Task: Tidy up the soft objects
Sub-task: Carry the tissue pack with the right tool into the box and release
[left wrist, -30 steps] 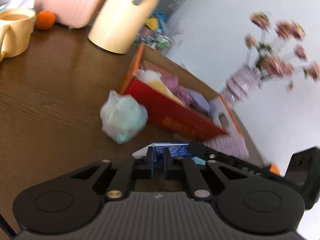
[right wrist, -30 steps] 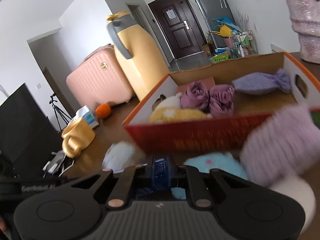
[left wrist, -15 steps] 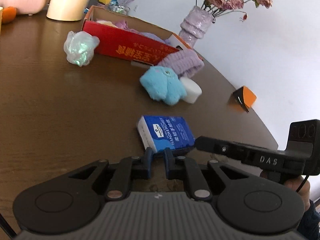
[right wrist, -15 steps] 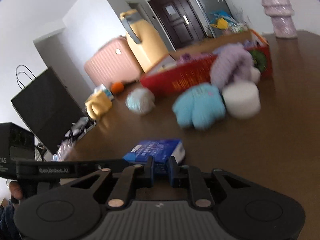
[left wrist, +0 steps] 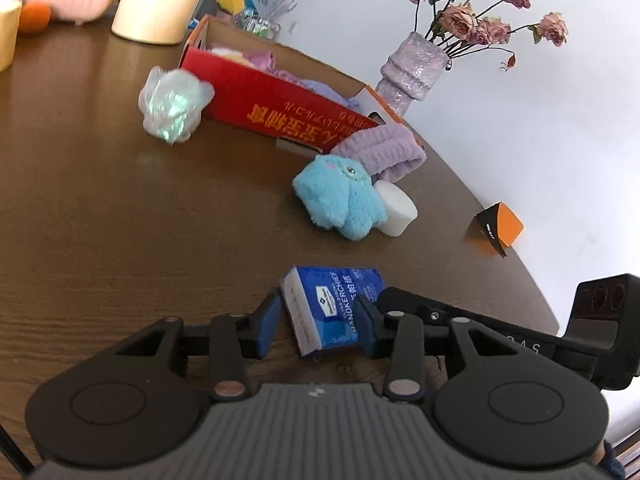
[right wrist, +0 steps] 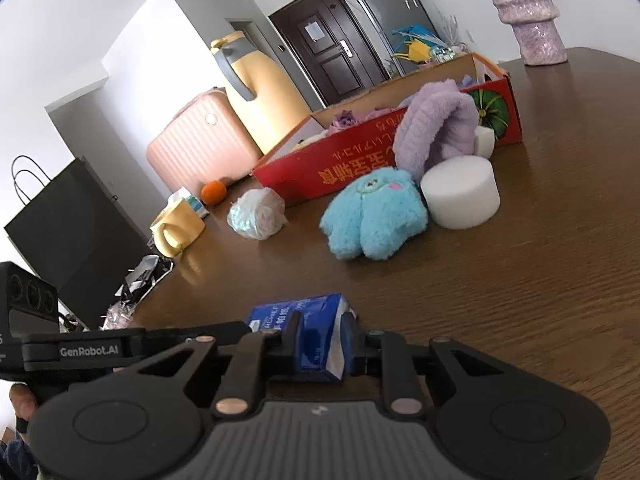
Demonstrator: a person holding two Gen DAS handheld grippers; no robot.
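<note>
Both grippers were low over the near edge of the brown table (left wrist: pixel 100 220), meeting at the blue tissue pack (left wrist: pixel 334 310) that lay flat on the wood. L gripper (left wrist: pixel 318 326): jaws opening, pack between them; left pad clear of it w/ a gap, right pad at the pack's edge, so not clamped. R gripper (right wrist: pixel 320 346): jaws also opening, pack between them. The pads sat close on both sides of the pack's end; can't tell if they pressed on it.

Further in, toward the table's middle: blue plush toy (left wrist: pixel 340 200) touching a white foam cylinder (left wrist: pixel 396 208), w/ a purple fuzzy band (left wrist: pixel 384 152) just behind, leaning on the red cardboard box (left wrist: pixel 272 108). Box held more soft things, pale yellow & purple. Crinkled plastic-wrapped bundle (left wrist: pixel 172 106) sat just beside the box's left end. Purple vase (left wrist: pixel 412 70) w/ dried roses stood near the far right edge; small orange-black box (left wrist: pixel 500 230) near the right edge. Yellow jug (right wrist: pixel 260 100), pink suitcase (right wrist: pixel 196 144), orange fruit (right wrist: pixel 214 192) & yellow mug (right wrist: pixel 176 228) toward the far left edge.
</note>
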